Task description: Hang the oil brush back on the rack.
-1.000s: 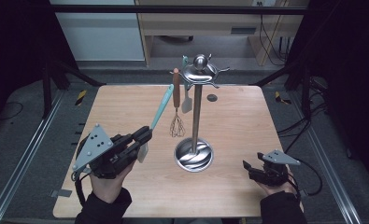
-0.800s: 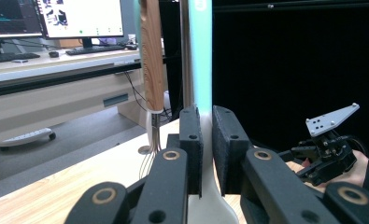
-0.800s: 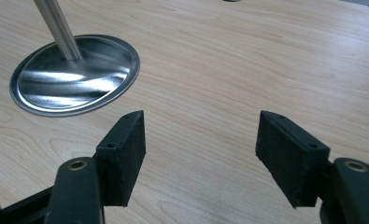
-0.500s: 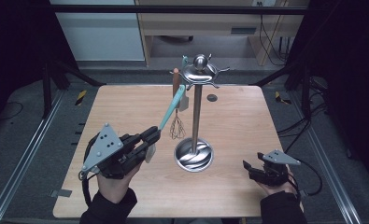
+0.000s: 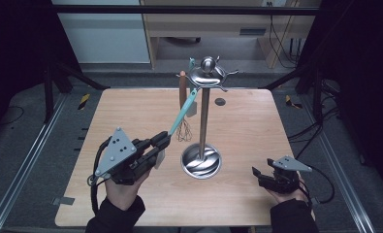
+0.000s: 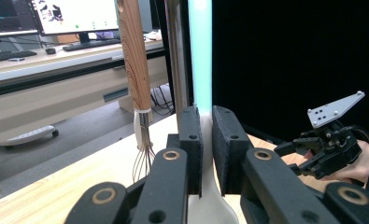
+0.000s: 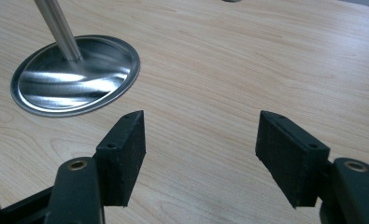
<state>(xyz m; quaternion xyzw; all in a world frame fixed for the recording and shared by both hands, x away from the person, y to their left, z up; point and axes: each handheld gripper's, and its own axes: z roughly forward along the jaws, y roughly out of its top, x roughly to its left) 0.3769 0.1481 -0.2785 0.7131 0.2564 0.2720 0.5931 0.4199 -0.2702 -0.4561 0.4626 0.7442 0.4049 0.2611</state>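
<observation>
The left claw (image 5: 161, 141), clenched on the teal spatula (image 5: 183, 112), is swinging its handle tip up toward the utensil stand (image 5: 202, 121) hooks; the right claw (image 5: 260, 174), released, is resting beside the stand's base.

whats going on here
A person's left gripper is shut on a teal spatula, holding it tilted up toward the hooks of a steel stand. A wooden-handled whisk hangs from the stand. The right gripper rests open near the table edge, holding nothing.
</observation>
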